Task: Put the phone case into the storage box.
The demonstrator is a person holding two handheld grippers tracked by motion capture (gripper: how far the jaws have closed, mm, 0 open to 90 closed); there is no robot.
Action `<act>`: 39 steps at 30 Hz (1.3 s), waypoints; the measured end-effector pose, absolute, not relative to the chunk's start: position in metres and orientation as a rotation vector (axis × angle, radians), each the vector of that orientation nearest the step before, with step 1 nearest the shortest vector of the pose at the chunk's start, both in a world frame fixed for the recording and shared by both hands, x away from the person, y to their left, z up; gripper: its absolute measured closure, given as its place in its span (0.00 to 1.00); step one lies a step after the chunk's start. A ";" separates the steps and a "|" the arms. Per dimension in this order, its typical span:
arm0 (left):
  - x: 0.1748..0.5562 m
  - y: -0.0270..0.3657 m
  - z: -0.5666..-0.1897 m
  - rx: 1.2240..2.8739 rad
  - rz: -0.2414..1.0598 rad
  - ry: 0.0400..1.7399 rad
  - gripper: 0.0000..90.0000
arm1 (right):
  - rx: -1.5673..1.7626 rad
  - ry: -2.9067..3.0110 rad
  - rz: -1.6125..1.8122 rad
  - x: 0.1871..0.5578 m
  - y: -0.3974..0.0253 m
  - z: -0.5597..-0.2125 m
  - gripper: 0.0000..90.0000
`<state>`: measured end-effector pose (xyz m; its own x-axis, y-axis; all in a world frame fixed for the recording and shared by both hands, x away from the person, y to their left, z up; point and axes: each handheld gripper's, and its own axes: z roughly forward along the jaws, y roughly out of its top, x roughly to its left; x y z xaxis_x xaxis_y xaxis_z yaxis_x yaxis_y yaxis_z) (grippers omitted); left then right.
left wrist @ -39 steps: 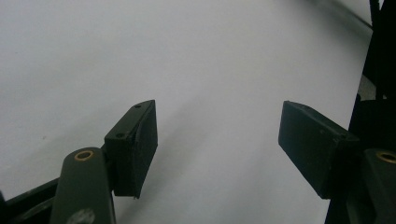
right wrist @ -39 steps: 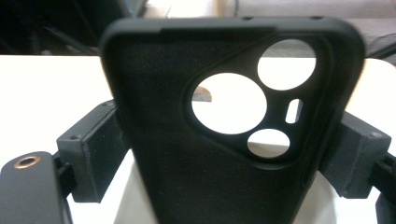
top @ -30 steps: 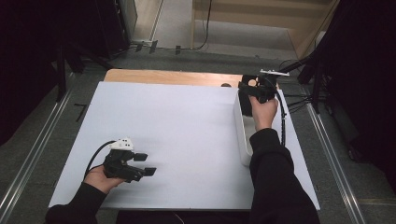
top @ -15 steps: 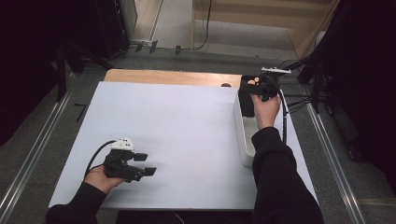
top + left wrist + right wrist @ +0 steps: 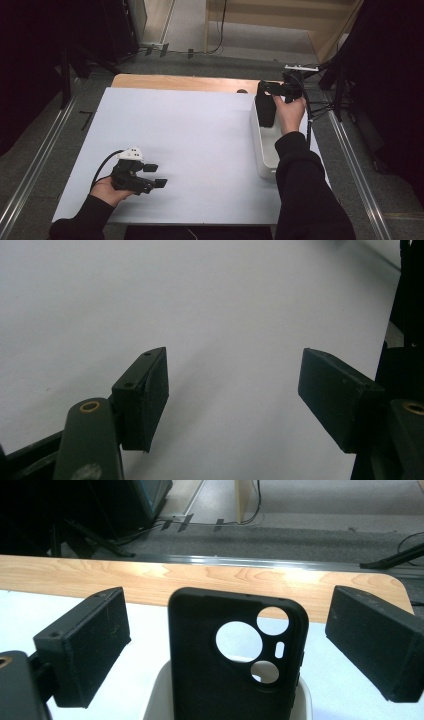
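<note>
A person sits at the near edge of a table (image 5: 200, 125) covered by a white sheet, with a strip of bare light wood along its far edge. Near the far right corner lies a long white rectangular plastic tray (image 5: 260, 150), its long axis running from the near edge toward the far edge, close beside the right edge. Standing at the far end of this tray is a black soft phone case (image 5: 235, 655) with rounded corners. The case is upright, its long axis vertical, leaning a little against the tray's end wall. In the right gripper view its back faces the camera, and its camera cutouts, two large round holes, one smaller round hole and a slim slot, sit at the upper right of the case. The right claw (image 5: 227, 645) is at the far end of the tray with its two black jaws spread wide, one on each side of the case and not touching it. The left claw (image 5: 152, 175) rests low over the white sheet near the near left corner, well apart from the tray, jaws open with nothing between them, pointing toward the right edge.
</note>
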<state>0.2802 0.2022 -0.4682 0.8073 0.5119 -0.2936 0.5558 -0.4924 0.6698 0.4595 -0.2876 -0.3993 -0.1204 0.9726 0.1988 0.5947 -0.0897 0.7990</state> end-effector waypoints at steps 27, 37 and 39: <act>0.290 0.200 -0.466 2.185 -0.095 0.787 0.32 | 1.572 1.889 1.202 0.420 -0.265 -0.372 0.05; 0.293 0.203 -0.466 2.173 -0.119 0.785 0.32 | 1.536 1.938 1.279 0.401 -0.254 -0.372 0.15; 0.293 0.202 -0.466 2.176 -0.125 0.786 0.32 | 1.525 1.950 1.287 0.397 -0.252 -0.374 0.15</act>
<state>0.2928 0.2023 -0.4664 0.8020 0.4951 -0.3343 0.5745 -0.4857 0.6588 0.3973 -0.2524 -0.3736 -0.3595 0.8995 0.2482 0.5816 0.0080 0.8134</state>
